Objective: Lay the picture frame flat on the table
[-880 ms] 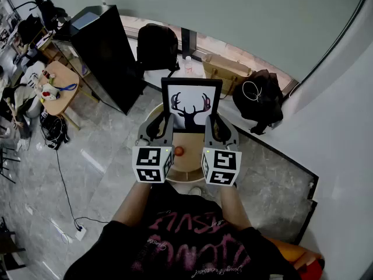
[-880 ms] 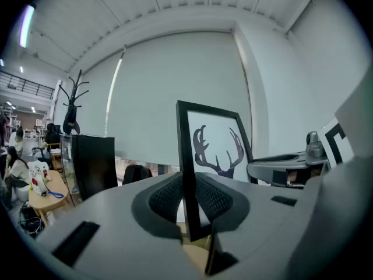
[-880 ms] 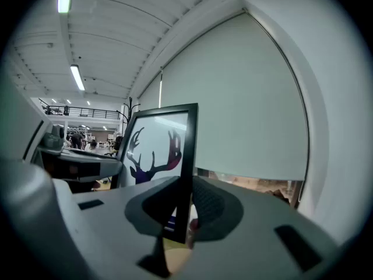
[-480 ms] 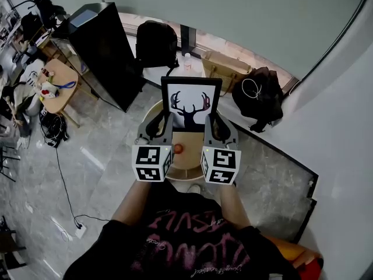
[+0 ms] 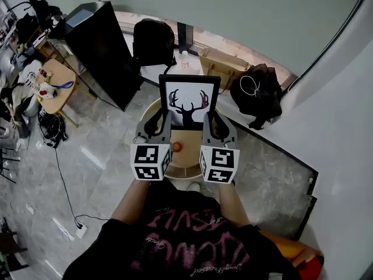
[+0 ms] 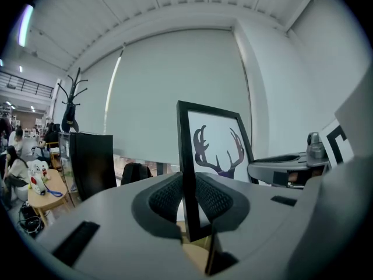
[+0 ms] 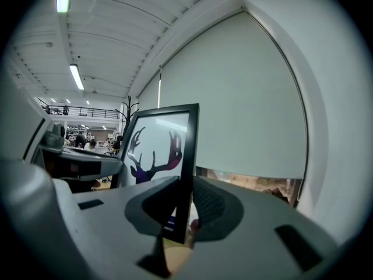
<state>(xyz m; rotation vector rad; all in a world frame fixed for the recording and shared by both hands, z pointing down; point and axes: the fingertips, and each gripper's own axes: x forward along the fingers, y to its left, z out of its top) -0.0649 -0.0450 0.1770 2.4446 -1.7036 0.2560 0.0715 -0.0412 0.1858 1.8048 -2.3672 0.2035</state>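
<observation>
Nearest the camera, the left tongs (image 5: 156, 125) and the right tongs (image 5: 214, 125) are held side by side in front of the person's chest. In the left gripper view the ribbed pads are seen pressed onto the left upright edge of the picture frame (image 5: 190, 101), near its lower corner. In the right gripper view the other pair is closed in the same way on the right edge. The frame, with its deer-antler print, is thus gripped from both sides and stands upright over the round wooden table (image 5: 185, 160). Whether its bottom edge touches the top cannot be told. A small orange object (image 5: 178, 148) lies on the table just in front of it. Beyond, a black cabinet (image 5: 102, 51), a dark backpack (image 5: 152, 42) and a tan bag (image 5: 224, 67) are seen on the floor. The grasp is judged complete; tipping the frame down and releasing it flat is yet to be done.
</observation>
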